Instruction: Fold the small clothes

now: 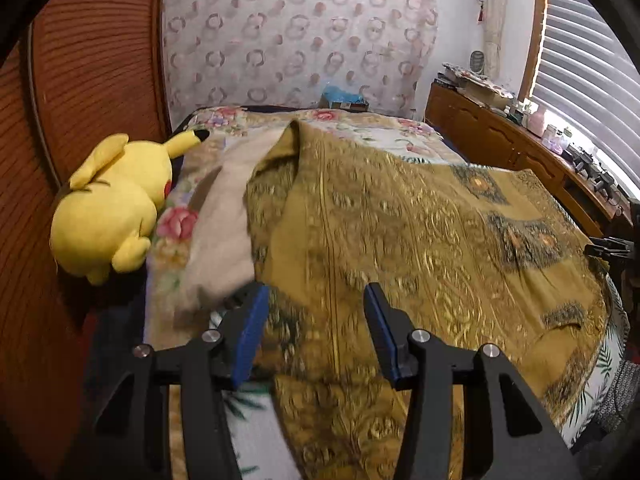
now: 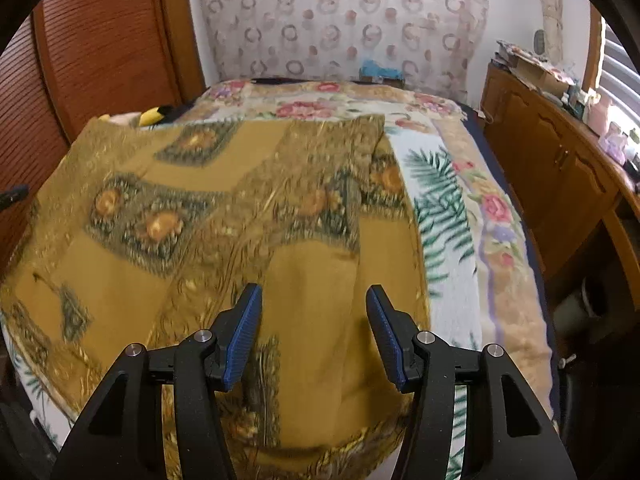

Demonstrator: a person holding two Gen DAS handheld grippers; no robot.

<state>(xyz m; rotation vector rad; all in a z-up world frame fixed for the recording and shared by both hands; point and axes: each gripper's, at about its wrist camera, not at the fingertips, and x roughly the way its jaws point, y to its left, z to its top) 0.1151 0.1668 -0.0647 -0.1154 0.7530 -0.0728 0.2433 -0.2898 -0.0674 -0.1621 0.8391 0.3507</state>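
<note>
A mustard-gold patterned garment [image 2: 224, 216] lies spread across a flower-printed blanket [image 2: 456, 216] on a bed, as a person holding two handheld grippers works at folding it. The left gripper [image 1: 316, 332] hangs over the cloth's near left portion, its blue-padded fingers [image 1: 250, 340] apart with nothing between them; the right gripper [image 2: 314, 332] is poised over the near right portion, its fingers likewise apart and empty. Neither pair of pads appears to touch the fabric, though blur makes that hard to settle.

The cloth looks freshly laid out rather than neatly squared, with a raised ridge at its far left side in the left wrist view. The step in hand appears to be a fresh grab for the next fold. Doing it well probably means each gripper pinching a single layer at a near corner or hem, both at matching spots, so the fold comes over even.

On the right, the garment's edge stops short of the blanket's border, leaving bare blanket to work over. To the left, a yellow plush toy [image 1: 116, 200] and a beige cloth [image 1: 224, 232] crowd the garment's side. A wooden cabinet [image 2: 552, 168] lines the right, well apart.
</note>
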